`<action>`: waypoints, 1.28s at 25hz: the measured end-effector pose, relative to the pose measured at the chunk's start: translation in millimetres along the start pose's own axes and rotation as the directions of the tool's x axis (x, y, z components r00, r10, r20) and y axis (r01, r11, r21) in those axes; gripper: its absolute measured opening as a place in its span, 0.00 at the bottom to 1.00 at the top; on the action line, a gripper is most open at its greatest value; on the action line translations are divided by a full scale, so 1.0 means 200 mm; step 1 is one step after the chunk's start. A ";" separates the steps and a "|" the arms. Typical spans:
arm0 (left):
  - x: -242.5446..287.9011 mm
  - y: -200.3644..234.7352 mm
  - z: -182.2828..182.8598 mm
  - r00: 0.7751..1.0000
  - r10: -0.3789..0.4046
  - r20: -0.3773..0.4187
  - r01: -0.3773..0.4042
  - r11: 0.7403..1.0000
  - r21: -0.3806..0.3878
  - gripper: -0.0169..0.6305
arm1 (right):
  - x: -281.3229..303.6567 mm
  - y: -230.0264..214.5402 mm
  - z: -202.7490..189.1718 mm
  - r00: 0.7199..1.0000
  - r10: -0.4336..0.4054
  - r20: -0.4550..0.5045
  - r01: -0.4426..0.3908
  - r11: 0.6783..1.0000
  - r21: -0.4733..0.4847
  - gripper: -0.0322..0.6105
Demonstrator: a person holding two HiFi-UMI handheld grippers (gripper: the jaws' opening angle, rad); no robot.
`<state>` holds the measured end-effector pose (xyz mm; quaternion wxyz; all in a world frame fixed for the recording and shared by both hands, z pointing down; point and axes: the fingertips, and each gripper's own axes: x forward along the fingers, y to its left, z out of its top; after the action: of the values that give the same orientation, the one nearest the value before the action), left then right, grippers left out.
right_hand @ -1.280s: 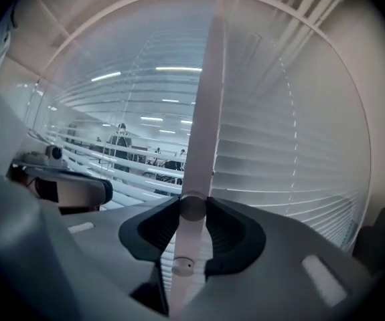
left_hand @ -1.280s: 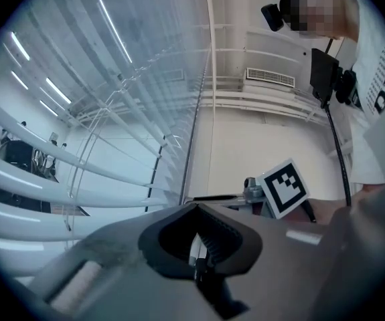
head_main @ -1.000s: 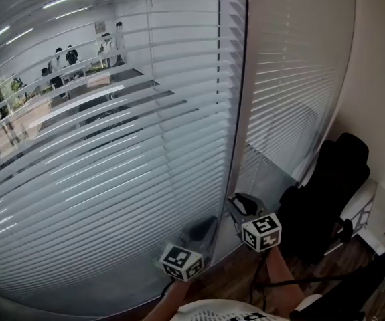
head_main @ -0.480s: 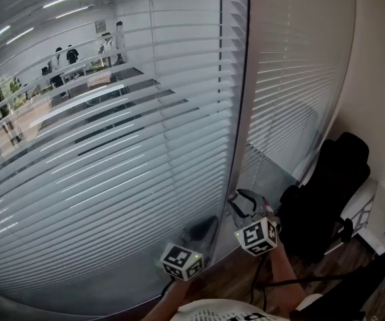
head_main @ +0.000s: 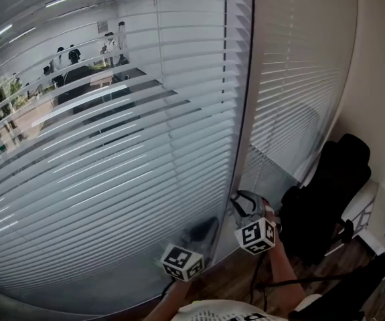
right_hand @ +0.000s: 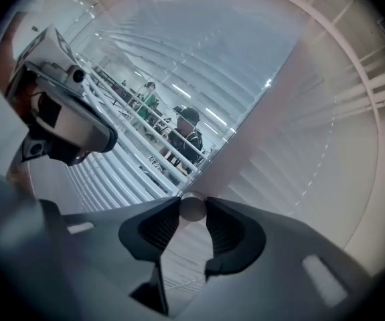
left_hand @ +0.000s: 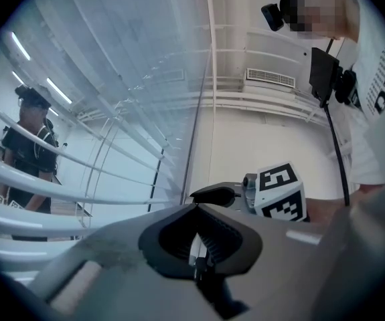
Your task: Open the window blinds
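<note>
White slatted blinds [head_main: 112, 179] cover the big window, their slats tilted partly apart so the room behind shows through. A thin clear tilt wand [left_hand: 202, 112] hangs by the window post. My right gripper [head_main: 244, 202] is shut on the wand's round lower end [right_hand: 192, 208]. Its jaws have just been closing with the wand between them. My left gripper [head_main: 199, 233] waits low against the blinds, just left of the right one. Its tips [left_hand: 193, 209] meet, with a pale sliver between the pads that I cannot identify. It also shows as a dark shape [right_hand: 65, 129] at the left of the right gripper view.
A second closed blind [head_main: 292, 79] covers the pane right of the post. A black office chair [head_main: 329, 192] stands close on the right, with a white surface [head_main: 367, 209] behind it. Wooden floor [head_main: 246, 279] lies below. People [head_main: 65, 55] stand beyond the glass.
My right gripper has rolled on the wand, its marker cube turning and dipping slightly. The slats have tilted further apart, so more shows through them. The left gripper has not moved.
</note>
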<state>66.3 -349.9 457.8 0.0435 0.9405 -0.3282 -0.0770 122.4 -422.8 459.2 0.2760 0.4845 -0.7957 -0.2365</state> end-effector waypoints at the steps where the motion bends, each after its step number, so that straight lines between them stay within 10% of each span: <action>1: 0.00 0.00 0.00 1.000 0.001 0.000 -0.001 1.000 -0.001 0.01 | 0.00 0.00 0.00 1.000 -0.001 0.002 0.001 1.000 0.004 0.26; 23: -0.01 -0.01 -0.02 1.000 0.014 0.001 -0.014 1.000 0.000 0.01 | -0.01 -0.02 -0.01 0.996 0.043 0.076 -0.067 0.933 0.353 0.26; 32: -0.02 -0.01 -0.04 1.000 0.019 -0.012 -0.020 1.000 -0.022 0.01 | -0.01 -0.04 -0.04 0.991 0.000 0.132 -0.076 0.818 0.570 0.26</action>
<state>66.6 -345.7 466.4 0.0567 0.9371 -0.3362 -0.0746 133.2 -425.4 460.7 0.0716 0.5132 -0.8552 -0.0107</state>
